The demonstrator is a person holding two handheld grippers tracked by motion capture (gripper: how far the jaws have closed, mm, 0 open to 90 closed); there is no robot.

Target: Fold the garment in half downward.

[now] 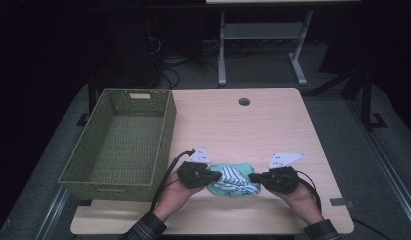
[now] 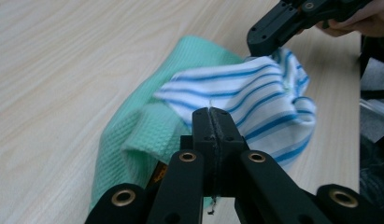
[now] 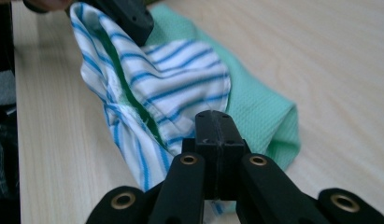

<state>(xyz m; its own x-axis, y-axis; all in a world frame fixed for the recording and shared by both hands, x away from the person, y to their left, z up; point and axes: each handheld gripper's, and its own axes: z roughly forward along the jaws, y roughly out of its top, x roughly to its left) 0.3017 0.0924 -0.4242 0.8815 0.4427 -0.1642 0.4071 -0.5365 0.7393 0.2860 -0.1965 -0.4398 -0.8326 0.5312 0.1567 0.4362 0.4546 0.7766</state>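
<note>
Both grippers' fingers [image 2: 211, 122] tight on striped cloth [image 2: 255, 95]; wicker basket [image 1: 124, 145] in high view.

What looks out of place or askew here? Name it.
Only the cloth near the table's front edge: its green waffle side and blue-striped white side lie crumpled together, not flat. The left gripper and right gripper pinch opposite ends. The green wicker basket sits square, undamaged.

One cloth [image 1: 233, 181], one basket [image 1: 165, 135], two grippers.
</note>
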